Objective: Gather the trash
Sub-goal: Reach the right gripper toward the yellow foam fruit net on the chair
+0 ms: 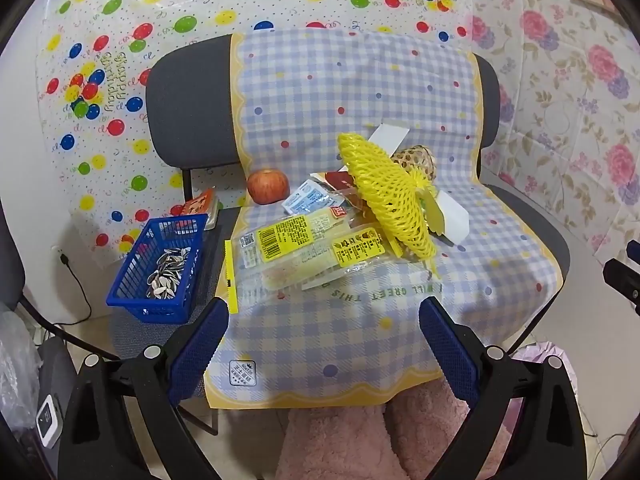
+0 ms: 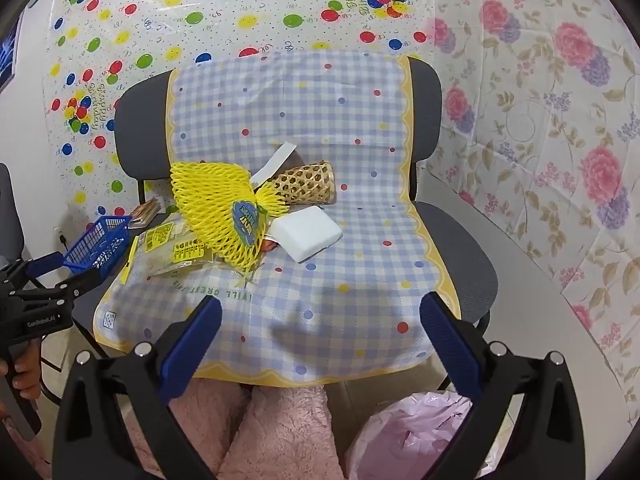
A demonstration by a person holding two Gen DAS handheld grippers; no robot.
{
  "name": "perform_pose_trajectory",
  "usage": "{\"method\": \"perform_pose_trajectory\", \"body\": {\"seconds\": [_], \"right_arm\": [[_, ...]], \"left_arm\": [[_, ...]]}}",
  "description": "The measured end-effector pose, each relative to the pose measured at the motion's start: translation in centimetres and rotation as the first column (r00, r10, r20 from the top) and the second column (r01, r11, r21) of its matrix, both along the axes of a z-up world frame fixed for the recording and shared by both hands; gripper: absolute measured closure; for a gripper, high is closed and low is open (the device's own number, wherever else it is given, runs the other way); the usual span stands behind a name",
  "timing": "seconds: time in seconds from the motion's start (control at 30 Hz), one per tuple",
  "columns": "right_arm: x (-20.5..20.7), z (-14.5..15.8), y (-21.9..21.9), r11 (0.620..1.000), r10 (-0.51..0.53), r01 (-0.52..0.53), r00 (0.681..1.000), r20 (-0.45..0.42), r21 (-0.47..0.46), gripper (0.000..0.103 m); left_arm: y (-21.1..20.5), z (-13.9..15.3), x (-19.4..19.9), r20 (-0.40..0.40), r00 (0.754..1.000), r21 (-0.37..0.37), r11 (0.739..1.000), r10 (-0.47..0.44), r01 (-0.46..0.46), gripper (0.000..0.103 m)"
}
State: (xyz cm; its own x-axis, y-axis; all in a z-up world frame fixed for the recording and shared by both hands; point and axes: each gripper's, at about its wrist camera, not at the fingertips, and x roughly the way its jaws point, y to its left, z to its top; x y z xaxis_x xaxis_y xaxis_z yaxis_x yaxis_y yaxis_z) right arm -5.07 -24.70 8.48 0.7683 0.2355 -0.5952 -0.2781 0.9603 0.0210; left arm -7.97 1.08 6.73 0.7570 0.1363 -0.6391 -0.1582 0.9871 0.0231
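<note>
A chair draped in a checked cloth (image 1: 340, 340) holds a pile of trash: a yellow foam fruit net (image 1: 388, 196) (image 2: 216, 204), clear food wrappers with yellow labels (image 1: 304, 248) (image 2: 172, 248), a small blue-white sachet (image 1: 310, 198), a white foam block (image 2: 308, 232) (image 1: 452, 216), a white paper strip (image 1: 388, 136) and a woven bamboo cup (image 2: 306, 182) lying on its side. A red apple (image 1: 268, 186) sits at the back left. My left gripper (image 1: 324, 320) is open and empty over the front of the seat. My right gripper (image 2: 320, 316) is open and empty there too.
A blue plastic basket (image 1: 132, 292) (image 2: 100, 240) with sunflower seed shells stands on a second chair to the left, next to an orange packet (image 1: 198, 206). A pink plastic bag (image 2: 412, 432) lies on the floor at lower right. Pink fuzzy legs (image 2: 272, 432) are in front of the chair.
</note>
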Motion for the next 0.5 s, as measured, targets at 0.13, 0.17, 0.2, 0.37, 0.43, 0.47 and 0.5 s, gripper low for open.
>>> {"method": "perform_pose_trajectory", "body": {"seconds": [0.13, 0.17, 0.2, 0.37, 0.43, 0.47, 0.5], "right_arm": [[0.12, 0.04, 0.27, 1.000, -0.001, 0.001, 1.000, -0.001, -0.002, 0.006], [0.14, 0.03, 0.31, 1.000, -0.001, 0.001, 1.000, 0.000, -0.002, 0.006], [0.17, 0.02, 0.36, 1.000, -0.001, 0.001, 1.000, 0.000, -0.002, 0.006], [0.46, 0.20, 0.30, 1.000, 0.001, -0.001, 1.000, -0.006, -0.004, 0.006], [0.43, -0.05, 0.43, 1.000, 0.000, 0.000, 1.000, -0.008, -0.004, 0.006], [0.33, -0.02, 0.24, 1.000, 0.003, -0.003, 1.000, -0.005, -0.004, 0.006], [0.31, -0.13, 0.30, 1.000, 0.002, -0.002, 1.000, -0.003, -0.003, 0.006]], "left_arm": [[0.00, 0.00, 0.00, 0.001, 1.000, 0.000, 1.000, 0.000, 0.000, 0.008], [0.06, 0.01, 0.01, 0.001, 1.000, 0.000, 1.000, 0.001, -0.001, 0.008], [0.02, 0.01, 0.00, 0.001, 1.000, 0.001, 1.000, 0.001, -0.001, 0.008], [0.07, -0.02, 0.00, 0.001, 1.000, 0.001, 1.000, 0.002, -0.002, 0.008], [0.14, -0.02, 0.02, 0.001, 1.000, 0.000, 1.000, 0.001, -0.001, 0.008], [0.09, -0.03, 0.00, 0.001, 1.000, 0.001, 1.000, 0.000, 0.000, 0.008], [0.10, -0.04, 0.01, 0.001, 1.000, 0.002, 1.000, 0.000, 0.000, 0.008]]}}
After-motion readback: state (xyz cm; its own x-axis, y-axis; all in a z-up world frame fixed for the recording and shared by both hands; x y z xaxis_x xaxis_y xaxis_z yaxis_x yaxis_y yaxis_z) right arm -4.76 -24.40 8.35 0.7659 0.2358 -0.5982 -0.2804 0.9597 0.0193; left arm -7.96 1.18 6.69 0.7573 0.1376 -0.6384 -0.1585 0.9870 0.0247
